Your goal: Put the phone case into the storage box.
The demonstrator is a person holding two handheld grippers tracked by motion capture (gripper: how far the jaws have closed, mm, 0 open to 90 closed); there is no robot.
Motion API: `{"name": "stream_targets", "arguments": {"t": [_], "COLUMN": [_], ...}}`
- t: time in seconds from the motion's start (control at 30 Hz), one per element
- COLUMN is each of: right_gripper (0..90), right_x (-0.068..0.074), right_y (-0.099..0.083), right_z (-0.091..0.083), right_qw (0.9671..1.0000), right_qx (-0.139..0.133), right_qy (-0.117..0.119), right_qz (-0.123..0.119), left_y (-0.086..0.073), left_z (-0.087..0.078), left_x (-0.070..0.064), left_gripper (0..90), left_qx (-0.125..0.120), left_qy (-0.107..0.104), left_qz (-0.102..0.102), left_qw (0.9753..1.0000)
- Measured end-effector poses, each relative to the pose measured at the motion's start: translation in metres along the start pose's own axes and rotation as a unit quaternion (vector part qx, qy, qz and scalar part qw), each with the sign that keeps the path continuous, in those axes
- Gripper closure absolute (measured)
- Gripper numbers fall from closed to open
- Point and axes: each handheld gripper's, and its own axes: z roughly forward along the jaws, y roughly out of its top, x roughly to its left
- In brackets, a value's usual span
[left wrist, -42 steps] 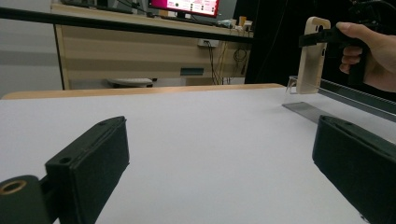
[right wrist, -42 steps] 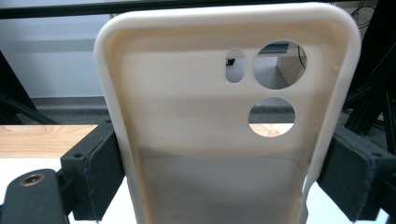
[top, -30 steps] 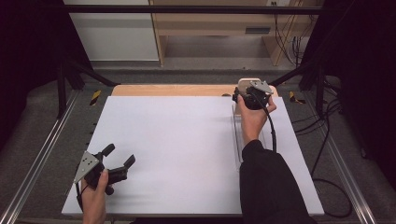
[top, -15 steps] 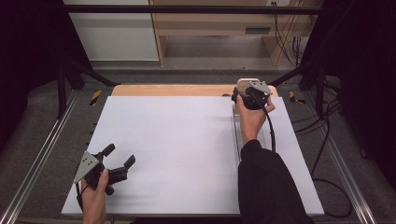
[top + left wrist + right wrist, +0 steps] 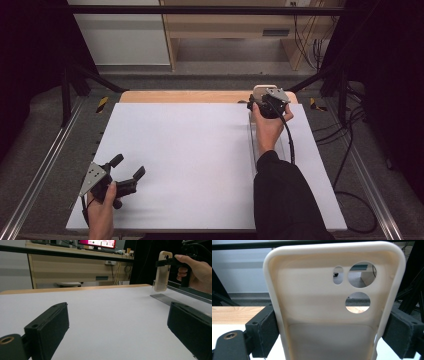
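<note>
Right now the right gripper (image 5: 264, 96) clamps the phone case (image 5: 334, 307) upright at the counter's (image 5: 190, 160) far right; left gripper (image 5: 127, 167), wide open, empty, sits near-left, well apart.

no readable text; monitor (image 5: 98, 243) lettering too blurred, perhaps white words.

In the right gripper view the phone case (image 5: 329, 315) runs off the bottom edge, so its lower end is unseen, and both fingers (image 5: 263, 332) are cut by the frame. From above, the right gripper (image 5: 265, 97) and hand cover most of the case. In the left gripper view the right-side finger (image 5: 192, 332) is cropped, and a flat grey strip (image 5: 163, 298) beneath the case is too indistinct to identify.
</note>
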Motion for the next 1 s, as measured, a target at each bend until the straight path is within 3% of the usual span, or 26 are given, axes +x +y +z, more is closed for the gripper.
{"name": "stream_targets", "arguments": {"t": [1.0], "right_gripper": [11.9], "right_x": [0.0008], "right_y": [-0.0073], "right_z": [0.0023], "right_qw": [0.9999], "right_qx": [0.011], "right_qy": [-0.001], "right_qz": [-0.009], "left_y": [0.0004], "left_z": [-0.0005], "left_x": [0.0007], "left_gripper": [3.4], "left_qx": [-0.004], "left_qy": [0.0], "left_qz": [-0.002], "left_qw": [1.0]}}
